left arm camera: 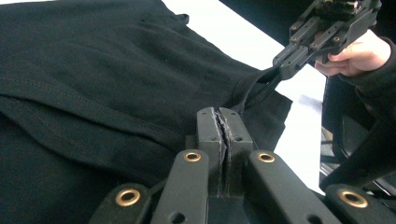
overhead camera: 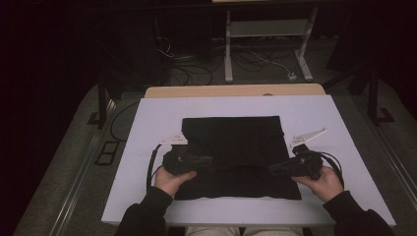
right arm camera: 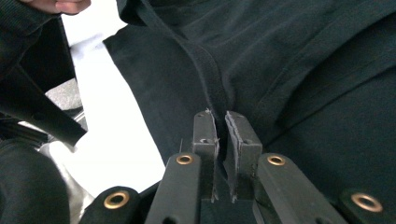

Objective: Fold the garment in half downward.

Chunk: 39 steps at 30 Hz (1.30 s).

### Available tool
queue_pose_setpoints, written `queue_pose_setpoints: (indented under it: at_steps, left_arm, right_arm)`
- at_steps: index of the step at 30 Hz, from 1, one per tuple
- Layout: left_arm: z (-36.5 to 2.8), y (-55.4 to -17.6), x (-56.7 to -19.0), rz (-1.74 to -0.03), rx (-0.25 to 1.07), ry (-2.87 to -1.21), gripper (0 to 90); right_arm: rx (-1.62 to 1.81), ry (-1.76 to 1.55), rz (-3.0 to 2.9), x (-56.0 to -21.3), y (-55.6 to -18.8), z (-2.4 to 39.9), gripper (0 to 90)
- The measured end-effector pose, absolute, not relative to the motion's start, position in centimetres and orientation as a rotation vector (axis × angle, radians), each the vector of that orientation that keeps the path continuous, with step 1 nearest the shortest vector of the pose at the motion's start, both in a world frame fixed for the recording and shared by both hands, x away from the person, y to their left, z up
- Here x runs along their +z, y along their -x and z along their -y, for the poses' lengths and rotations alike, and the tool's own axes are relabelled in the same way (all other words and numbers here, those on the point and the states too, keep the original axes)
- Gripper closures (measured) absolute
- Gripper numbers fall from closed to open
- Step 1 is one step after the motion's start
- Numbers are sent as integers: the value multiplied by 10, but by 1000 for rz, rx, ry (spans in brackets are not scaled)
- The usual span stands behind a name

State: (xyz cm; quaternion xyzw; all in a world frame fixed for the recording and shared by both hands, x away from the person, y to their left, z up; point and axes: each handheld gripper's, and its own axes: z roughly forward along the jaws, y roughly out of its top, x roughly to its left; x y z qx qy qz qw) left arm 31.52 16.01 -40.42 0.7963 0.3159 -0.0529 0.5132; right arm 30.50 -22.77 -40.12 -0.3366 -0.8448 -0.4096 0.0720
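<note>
Black garment (overhead camera: 236, 147) lies mid-worktop (overhead camera: 314, 113). Your left tongs (overhead camera: 209, 160), at 8 o'clock, and right tongs (overhead camera: 272, 169), at 4 o'clock, each clench what seems its collar band, stretching it taut for folding.

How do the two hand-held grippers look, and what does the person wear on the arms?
Both the left gripper and the right gripper are black, each topped by a grey three-cornered plate and trailing a black cable. Their jaw links carry brass-coloured rivets. The person wears dark sleeves.
</note>
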Motion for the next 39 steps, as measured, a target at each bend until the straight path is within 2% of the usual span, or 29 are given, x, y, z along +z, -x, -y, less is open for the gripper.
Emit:
queue_pose_setpoints:
  at_steps: [14, 39]
  left_arm:
    - [-164, -302, -409, -728, -168, -1983, 870]
    - [-164, -280, -421, -627, -252, -2228, 872]
  right_arm:
    - [-1147, 929, 2543, -406, -292, 217, 819]
    - [-959, 830, 2559, -421, -276, 201, 817]
